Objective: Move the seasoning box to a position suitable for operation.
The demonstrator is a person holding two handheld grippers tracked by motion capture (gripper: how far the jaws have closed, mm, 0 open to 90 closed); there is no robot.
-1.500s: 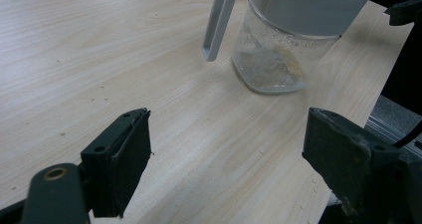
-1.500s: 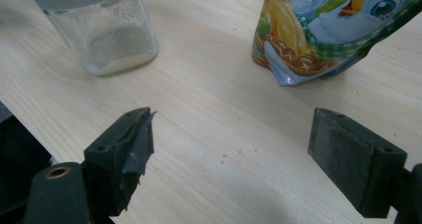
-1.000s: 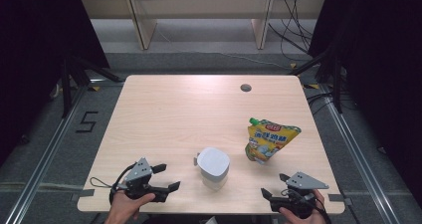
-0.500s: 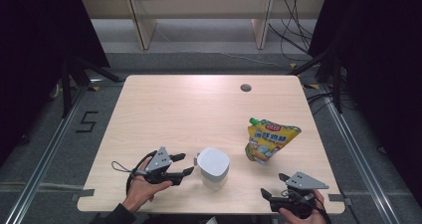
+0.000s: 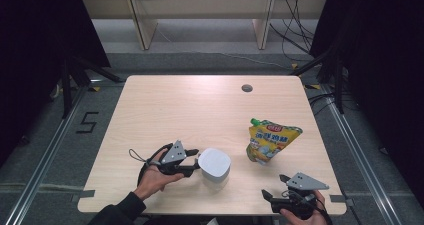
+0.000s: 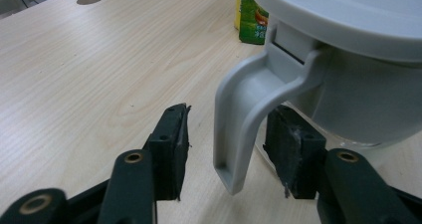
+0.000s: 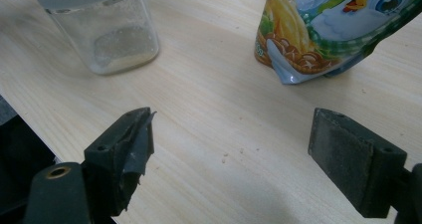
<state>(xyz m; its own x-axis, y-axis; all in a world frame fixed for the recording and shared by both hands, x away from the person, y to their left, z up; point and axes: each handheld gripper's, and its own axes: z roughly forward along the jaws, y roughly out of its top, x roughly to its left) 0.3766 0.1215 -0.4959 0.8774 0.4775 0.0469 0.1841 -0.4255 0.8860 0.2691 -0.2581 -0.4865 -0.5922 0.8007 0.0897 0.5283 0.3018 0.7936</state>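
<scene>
Since the earlier frame the left claw (image 5: pixel 196 161) has slid right to the jug (image 5: pixel 215 166), its jaws closing around the grey handle (image 6: pixel 244 119), apparently not yet pinching. Clear-bodied, grey-lidded, it stands upright at lower centre of the pale wood counter (image 5: pixel 190 105), handle pointing left; dark floor surrounds. Right claw (image 5: pixel 272 199) gapes empty.

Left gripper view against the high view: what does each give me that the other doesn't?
Left gripper view: the grey plastic handle of the lidded clear jug stands between the left gripper's jaws, which have just been closing; a gap remains beside one pad. High view: the right gripper near the table's front edge. Shared: the jug, the yellow-green snack pouch, the light wooden table.
</scene>
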